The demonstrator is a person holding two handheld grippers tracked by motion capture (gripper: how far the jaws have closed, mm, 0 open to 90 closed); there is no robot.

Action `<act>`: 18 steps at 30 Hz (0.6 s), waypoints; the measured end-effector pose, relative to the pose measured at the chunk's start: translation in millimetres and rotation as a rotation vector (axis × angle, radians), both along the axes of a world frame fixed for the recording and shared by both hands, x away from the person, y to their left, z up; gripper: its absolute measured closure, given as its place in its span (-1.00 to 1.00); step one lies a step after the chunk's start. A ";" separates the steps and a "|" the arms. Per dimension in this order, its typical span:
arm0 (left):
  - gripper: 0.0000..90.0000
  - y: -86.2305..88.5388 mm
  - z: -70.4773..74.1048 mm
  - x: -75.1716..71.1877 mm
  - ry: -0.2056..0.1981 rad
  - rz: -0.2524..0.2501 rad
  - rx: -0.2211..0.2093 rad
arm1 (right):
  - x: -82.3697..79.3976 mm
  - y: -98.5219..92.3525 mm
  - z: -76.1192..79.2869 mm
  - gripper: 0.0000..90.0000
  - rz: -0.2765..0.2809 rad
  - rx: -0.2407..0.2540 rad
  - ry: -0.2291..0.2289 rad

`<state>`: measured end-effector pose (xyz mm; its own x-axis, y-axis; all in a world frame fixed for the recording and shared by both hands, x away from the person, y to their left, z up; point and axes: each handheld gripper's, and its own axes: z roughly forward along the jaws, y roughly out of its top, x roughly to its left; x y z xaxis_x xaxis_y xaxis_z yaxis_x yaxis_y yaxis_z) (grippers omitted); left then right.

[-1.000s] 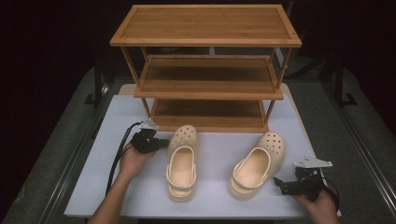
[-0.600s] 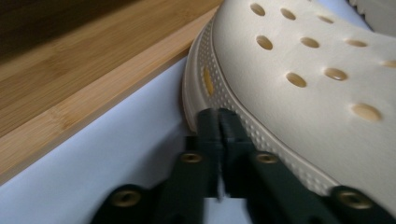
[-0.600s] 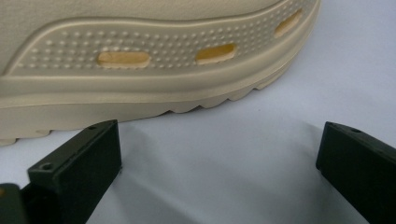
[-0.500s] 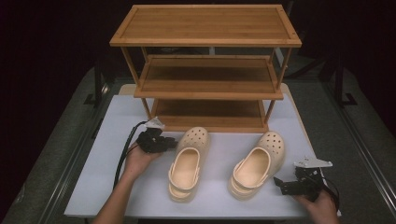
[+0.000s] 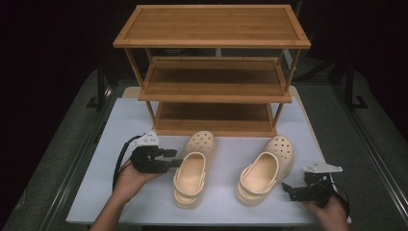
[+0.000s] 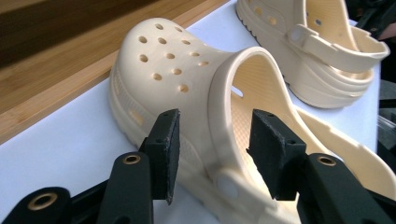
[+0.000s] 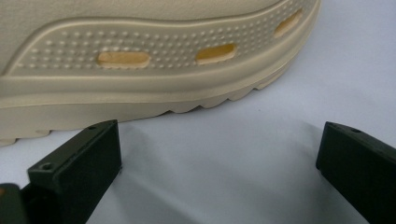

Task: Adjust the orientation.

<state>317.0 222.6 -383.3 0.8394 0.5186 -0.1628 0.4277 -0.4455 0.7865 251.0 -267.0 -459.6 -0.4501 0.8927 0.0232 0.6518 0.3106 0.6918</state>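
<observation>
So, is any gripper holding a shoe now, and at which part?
Nothing is held. The left gripper has just been opening; its jaws straddle the left clog's side wall without pressing. The right gripper stands open beside the right clog.

The high view looks forward and down from above my side of the white table (image 5: 120,192), taking in the wooden rack (image 5: 211,67) and both clogs from a distance. The left gripper view rides low behind my left jaws, facing the left clog (image 6: 187,88) at close range, with the right clog (image 6: 317,51) beyond. The right gripper view sits near table level, very close to the right clog's side wall. All three views share the right clog.
</observation>
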 end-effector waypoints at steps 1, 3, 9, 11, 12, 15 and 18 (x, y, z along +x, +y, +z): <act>0.17 -4.1 -2.9 1.2 -0.001 0.000 0.012 | 0.0 0.0 0.0 -1.00 0.000 0.000 0.000; 0.17 -9.0 -6.8 1.9 0.002 -0.001 0.028 | 0.0 0.0 0.0 -1.00 0.000 0.000 0.000; 0.42 -16.8 -9.7 -1.4 -0.040 0.012 0.069 | 0.0 0.0 0.0 -1.00 0.000 0.001 0.000; 0.56 -16.0 -7.2 -2.9 -0.047 0.008 0.073 | 0.0 0.0 0.0 -1.00 0.000 0.000 0.000; 0.67 -15.2 -5.1 -4.6 -0.057 0.008 0.087 | 0.0 0.0 0.0 -1.00 0.000 0.000 0.000; 0.74 -14.8 -4.5 -4.9 -0.063 0.008 0.088 | 0.0 0.1 0.0 -1.00 0.000 0.001 0.000; 0.79 -13.5 -2.3 -5.4 -0.091 0.023 0.117 | 0.0 0.0 0.0 -1.00 0.000 0.000 0.000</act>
<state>311.6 209.1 -385.6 0.8356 0.5489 -0.0242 0.3684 -0.5271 0.7658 251.0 -267.0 -459.6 -0.4500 0.8927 0.0238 0.6521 0.3103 0.6917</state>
